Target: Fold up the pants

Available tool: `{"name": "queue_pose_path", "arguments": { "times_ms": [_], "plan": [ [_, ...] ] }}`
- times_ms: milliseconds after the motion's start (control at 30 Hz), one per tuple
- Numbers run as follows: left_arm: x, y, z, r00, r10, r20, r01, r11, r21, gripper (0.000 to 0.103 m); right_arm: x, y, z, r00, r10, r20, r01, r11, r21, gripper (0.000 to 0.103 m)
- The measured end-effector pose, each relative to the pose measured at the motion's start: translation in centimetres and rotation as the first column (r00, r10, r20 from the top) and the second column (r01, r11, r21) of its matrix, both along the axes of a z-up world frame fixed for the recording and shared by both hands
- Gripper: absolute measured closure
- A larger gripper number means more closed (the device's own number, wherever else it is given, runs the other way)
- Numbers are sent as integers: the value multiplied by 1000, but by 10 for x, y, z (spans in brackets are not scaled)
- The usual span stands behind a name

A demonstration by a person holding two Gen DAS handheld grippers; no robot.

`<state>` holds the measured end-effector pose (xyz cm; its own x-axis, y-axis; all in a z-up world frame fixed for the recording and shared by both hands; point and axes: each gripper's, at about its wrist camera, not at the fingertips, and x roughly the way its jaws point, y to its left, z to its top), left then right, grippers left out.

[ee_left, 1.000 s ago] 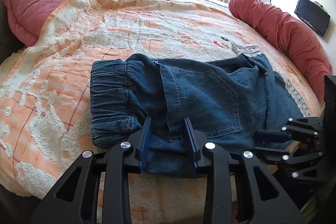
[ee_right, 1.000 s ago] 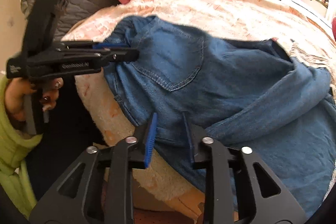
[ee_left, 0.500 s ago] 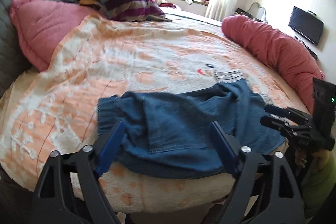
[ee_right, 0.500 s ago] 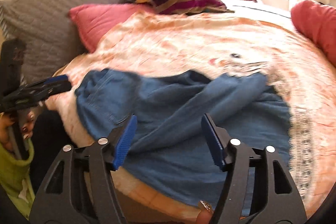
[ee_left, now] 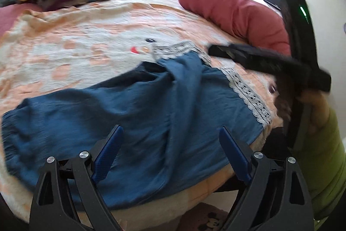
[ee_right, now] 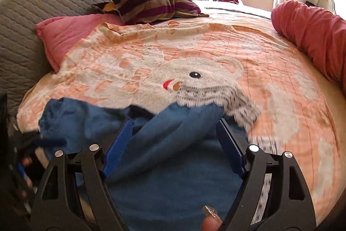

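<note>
Both tongs (ee_left: 169,152) (ee_right: 174,147) agape above blurred pants (ee_left: 134,114), hem lace perhaps smeared.

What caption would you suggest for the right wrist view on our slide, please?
Right gripper open above blue pants lying on the bear-pattern blanket.

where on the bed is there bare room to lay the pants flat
Free: the orange blanket between the jeans and the red bolster, and up toward the striped pillow. Crowded: the near edge, under the jeans and both open grippers.
</note>
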<state>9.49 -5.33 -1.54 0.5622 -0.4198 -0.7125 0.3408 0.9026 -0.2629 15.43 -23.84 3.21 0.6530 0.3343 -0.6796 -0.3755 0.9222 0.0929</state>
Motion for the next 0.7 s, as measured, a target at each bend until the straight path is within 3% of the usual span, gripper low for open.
{"name": "queue_pose_path", "arguments": {
  "times_ms": [200, 300, 367, 433, 467, 667, 700],
  "plan": [
    [27, -23, -15, 997, -48, -58, 47, 999, -17, 22, 56, 24, -7, 998, 20, -55, -24, 996, -83, 29],
    [41, -32, -25, 996, -52, -68, 50, 998, -34, 33, 85, 33, -18, 993, 10, -117, -22, 995, -100, 29],
    [45, -34, -30, 996, -60, -66, 56, 997, -58, 48, 94, 41, -23, 993, 15, -119, -32, 990, -138, 29],
    [45, -37, -37, 995, -78, -65, 72, 994, -83, 80, 108, 50, -33, 991, -4, -135, -20, 983, -181, 29],
    [44, -38, -40, 994, -90, -65, 84, 992, -89, 84, 114, 54, -36, 989, -7, -147, -22, 982, -189, 29],
    [37, -49, -48, 985, -159, -62, 152, 984, -96, 87, 154, 78, -71, 979, -65, -193, 9, 961, -278, 29],
    [34, -51, -47, 985, -163, -47, 159, 984, -81, 87, 159, 79, -76, 975, -77, -207, 16, 960, -280, 37]
  ]
}}
